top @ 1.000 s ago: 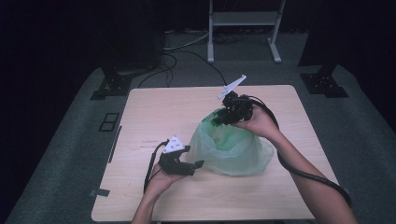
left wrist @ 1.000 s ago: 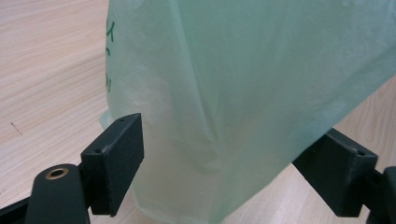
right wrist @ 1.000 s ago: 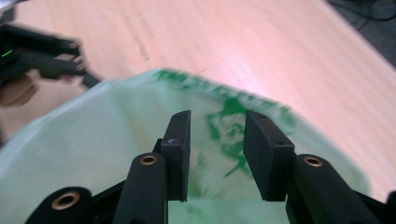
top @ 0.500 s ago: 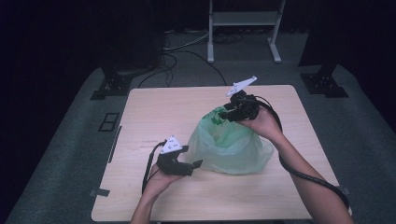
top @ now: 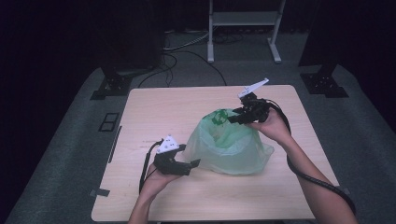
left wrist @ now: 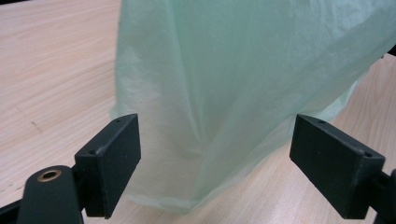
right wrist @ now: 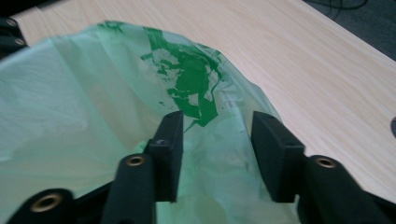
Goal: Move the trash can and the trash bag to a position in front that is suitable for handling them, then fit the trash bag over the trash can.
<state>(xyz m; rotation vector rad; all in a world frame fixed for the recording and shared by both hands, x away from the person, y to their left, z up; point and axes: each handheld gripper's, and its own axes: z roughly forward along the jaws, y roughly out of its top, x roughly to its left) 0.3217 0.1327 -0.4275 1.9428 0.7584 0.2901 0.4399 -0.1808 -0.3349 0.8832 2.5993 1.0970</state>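
**Gripper and bag status**

Your right gripper (top: 233,117) sits at the top of the translucent pale green plastic bag (top: 229,147), on the far side from you. In the right gripper view, its two black jaws stand a narrow gap apart with bag film between them (right wrist: 215,135); whether the pads actually pinch the film cannot be told. The dark green print on the bag (right wrist: 191,86) lies just beyond the jaw tips. The grey three-cornered plate (top: 253,87) on this gripper points up and away from you.

Your left gripper (top: 192,164) rests low at the near left foot of the bag. Its jaws are spread wide. In the left gripper view, the lower fold of the bag (left wrist: 243,93) stands between the two pads and touches neither.

The bag stands puffed up near the middle of the light wooden table (top: 154,107), its base spread on the tabletop. Beyond the table, black cables (top: 187,51) trail across the grey floor, near a white metal stand (top: 243,18).
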